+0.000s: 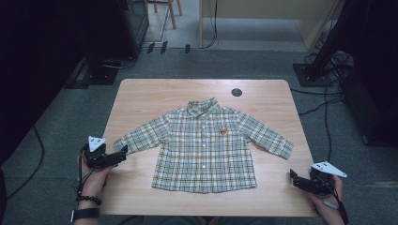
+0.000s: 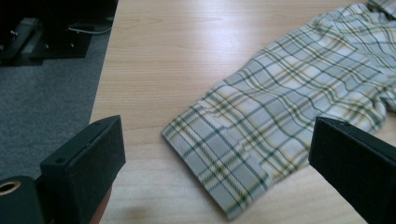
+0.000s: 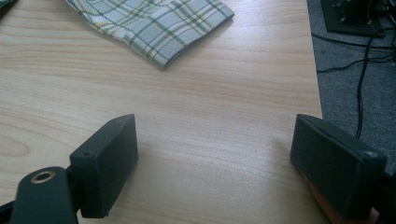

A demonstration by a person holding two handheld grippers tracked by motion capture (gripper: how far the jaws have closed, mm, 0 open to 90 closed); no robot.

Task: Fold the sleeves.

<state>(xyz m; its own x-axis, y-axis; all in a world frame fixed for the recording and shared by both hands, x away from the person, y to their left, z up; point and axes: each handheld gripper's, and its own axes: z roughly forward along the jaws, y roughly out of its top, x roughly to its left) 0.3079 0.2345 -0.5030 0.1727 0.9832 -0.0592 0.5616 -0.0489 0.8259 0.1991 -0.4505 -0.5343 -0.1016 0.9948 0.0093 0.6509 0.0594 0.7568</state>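
Shirt (image 1: 205,145) | plaid, flat (sleeves spread) | front up, buttoned

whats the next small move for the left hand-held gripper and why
Probably ease the left hand-held gripper forward onto the cuff of the plaid shirt. Its jaws stand open with the cuff lying flat on the table just ahead, not yet between the pads.

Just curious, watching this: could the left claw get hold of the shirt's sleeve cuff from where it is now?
Probably yes. The left claw stands open right beside the cuff of the plaid shirt. The cuff lies flat on the bare table, apart from the jaws, with nothing between them.
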